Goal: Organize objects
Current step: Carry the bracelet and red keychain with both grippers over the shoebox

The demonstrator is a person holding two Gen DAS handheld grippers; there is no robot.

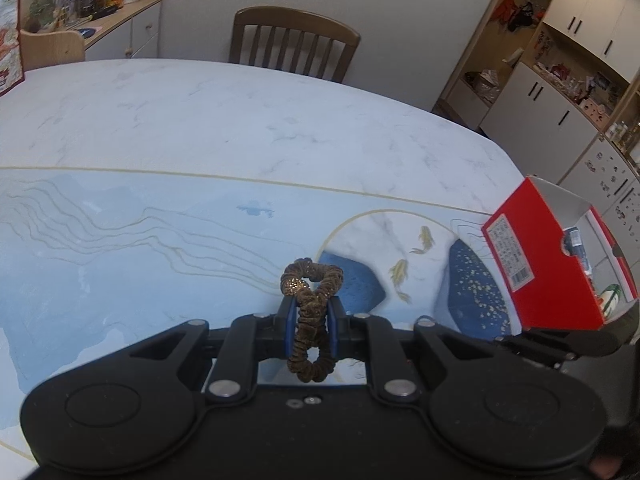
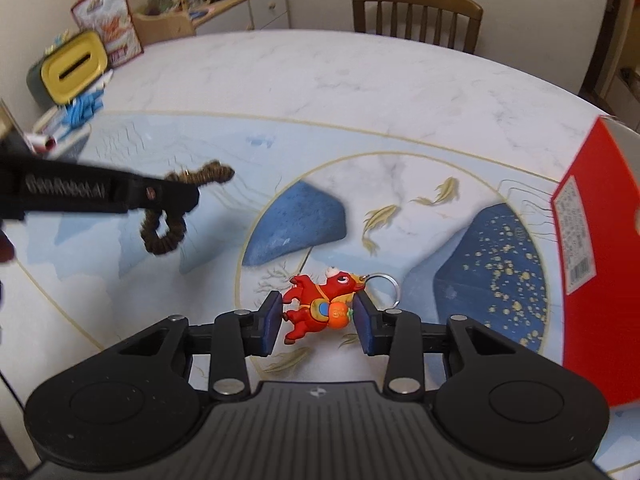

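Brown, glitter-flecked fabric filled the left gripper [image 1: 312, 312]: its blue pads were closed narrowly on a hair scrunchie [image 1: 313, 304], which was pinched at mid-length, one loop standing above the fingers and one hanging below. From the right wrist view this gripper was raised above the table, clear of the surface. The right gripper [image 2: 318, 316] was low over the table, its jaws wide apart on either side of a red ox keychain [image 2: 320, 304]; whether the pads touched it could not be told. The keychain lay on its side on the mat, carrying an orange ball, with a metal ring [image 2: 384, 286] at its head end. A red cardboard box [image 1: 560, 264] stood open at the right edge. The table mat [image 2: 120, 280] showed blue rocks and gold fish. A wooden chair [image 1: 294, 42] stood beyond the marble-patterned table [image 1: 240, 112].
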